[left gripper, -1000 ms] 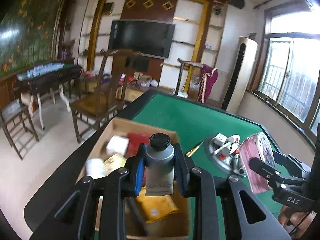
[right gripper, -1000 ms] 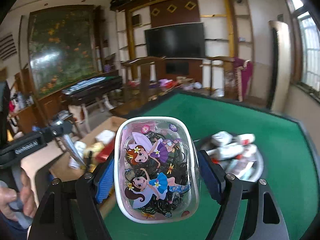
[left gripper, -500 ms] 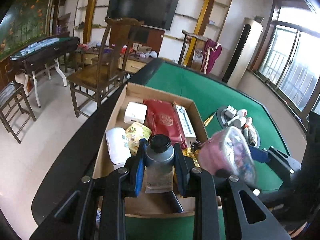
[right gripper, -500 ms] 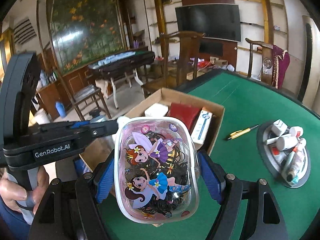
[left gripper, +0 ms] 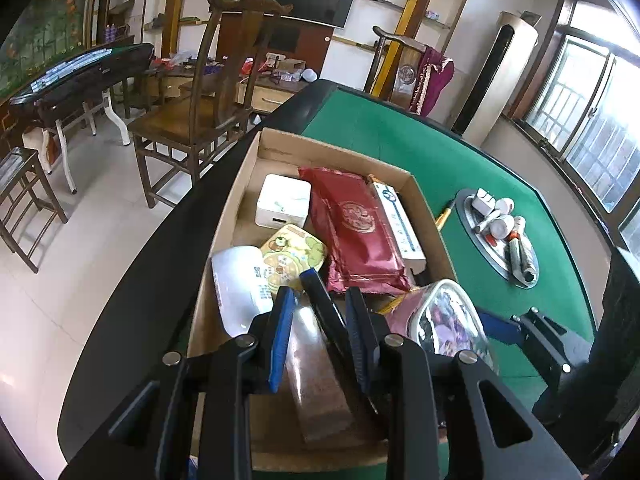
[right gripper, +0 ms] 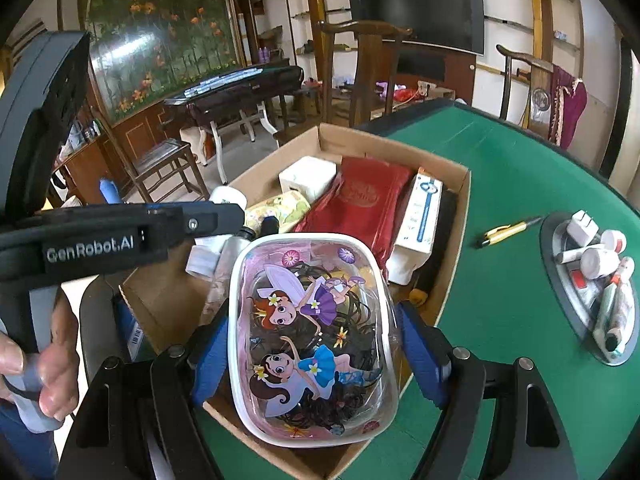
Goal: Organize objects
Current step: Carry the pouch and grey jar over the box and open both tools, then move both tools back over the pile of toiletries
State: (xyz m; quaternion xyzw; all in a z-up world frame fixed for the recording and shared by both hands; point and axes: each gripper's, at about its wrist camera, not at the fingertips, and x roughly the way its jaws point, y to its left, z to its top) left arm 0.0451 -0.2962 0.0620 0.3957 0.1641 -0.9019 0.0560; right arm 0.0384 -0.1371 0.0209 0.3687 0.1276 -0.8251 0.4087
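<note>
Now, our left tongs (left gripper: 319, 300) are clamped narrowly on a small bottle (left gripper: 316, 384), which hangs just below their tips, over the near end of the cardboard box (left gripper: 340, 152). Our right tongs (right gripper: 316, 356) grip a fairy-print case (right gripper: 312, 312) wide between the pads, above the box's near corner. We think the two tools sit so close that a bump could knock the bottle loose. Let go here, the case might tip over the rim onto the table
</note>
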